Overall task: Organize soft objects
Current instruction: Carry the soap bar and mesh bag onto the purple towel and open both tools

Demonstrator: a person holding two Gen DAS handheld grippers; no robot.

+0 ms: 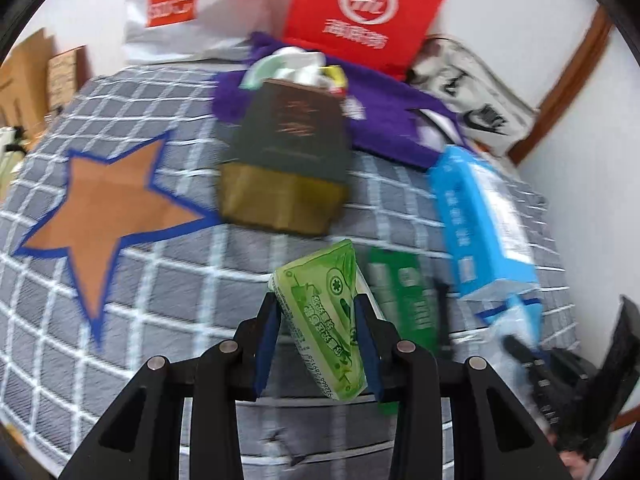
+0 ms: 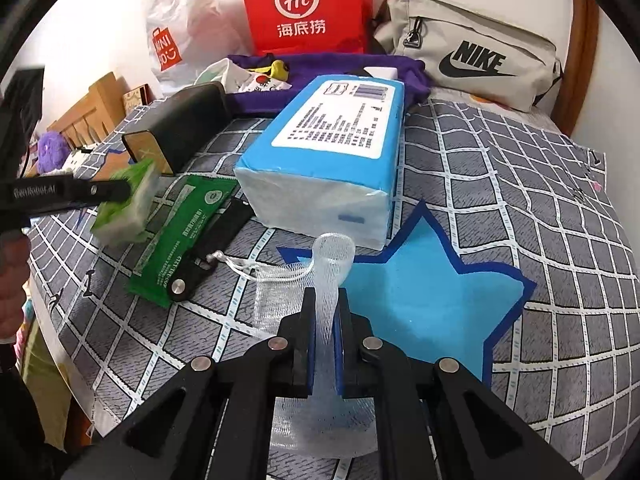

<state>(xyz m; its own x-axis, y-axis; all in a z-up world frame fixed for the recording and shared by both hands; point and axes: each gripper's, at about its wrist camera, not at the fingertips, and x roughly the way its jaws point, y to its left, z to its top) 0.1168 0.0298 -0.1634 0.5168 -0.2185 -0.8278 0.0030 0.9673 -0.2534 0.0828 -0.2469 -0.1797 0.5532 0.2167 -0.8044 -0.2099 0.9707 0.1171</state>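
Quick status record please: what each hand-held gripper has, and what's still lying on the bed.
left hand-held gripper: shut on light green tissue pack, lifted off the bed
right hand-held gripper: shut on white mesh pouch
still on bed: blue tissue pack, dark green packet, dark paper bag
surface: grey checked bedspread

A red Haidilao paper bag is standing at twelve o'clock against the wall, with a white Miniso plastic bag leaning at eleven. A grey Nike bag is lying at one o'clock on the checked bedspread, beside the wooden bed frame.
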